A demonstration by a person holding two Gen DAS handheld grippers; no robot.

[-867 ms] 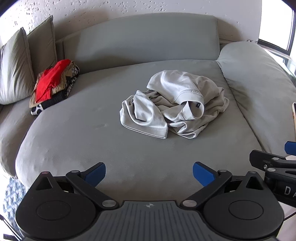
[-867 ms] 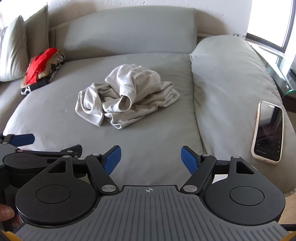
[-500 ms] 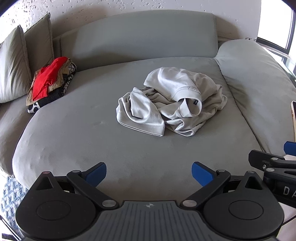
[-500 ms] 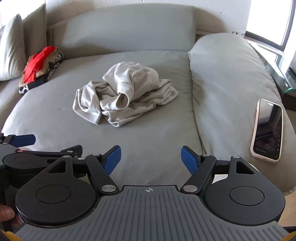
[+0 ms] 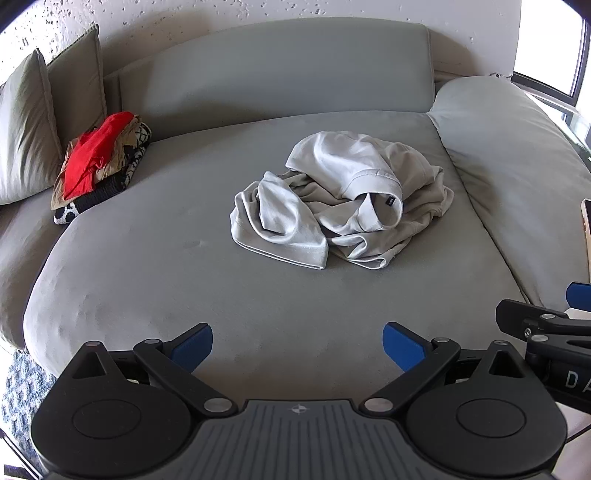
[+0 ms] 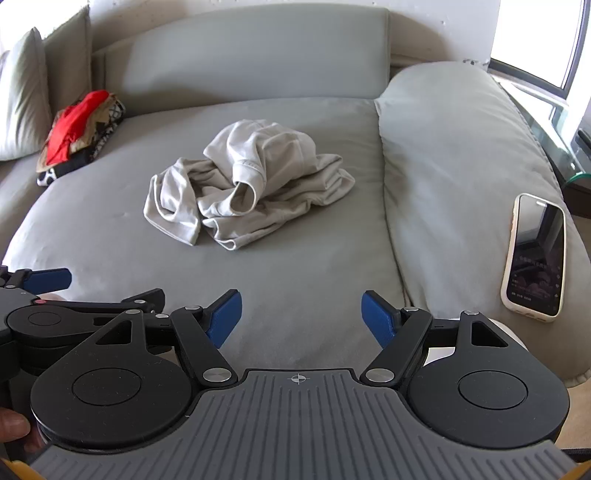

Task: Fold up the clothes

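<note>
Blue pads on both grippers, jaws wide apart, nothing btwn them. Left gripper (image 5: 297,343) hangs over near edge of grey sofa seat (image 5: 166,266), tilted down twd cushion. Right gripper (image 6: 301,314) sits just beside it, also over the near edge; its left-side neighbour shows at frame edge in right wrist view, w/ a fingertip (image 6: 13,424) of the person visible low in the corner.

Mid-seat: crumpled light grey garment (image 5: 340,199), unfolded, heaped, one sleeve cuff turned up and open on top. Well apart from both grippers; neither touches it.

R side: big grey side cushion (image 6: 461,155) touching the seat. Phone (image 6: 535,254) in pale case lies face-up on its near slope, screen dark.

Far L: pile of clothes (image 5: 99,162), red item on top, tan and black/white patterned pieces under it, resting vs. two grey-green pillows (image 5: 26,129). Backrest (image 5: 288,70) behind, speckled white wall (image 5: 258,11) above. Window (image 6: 535,37) far R, bright.
</note>
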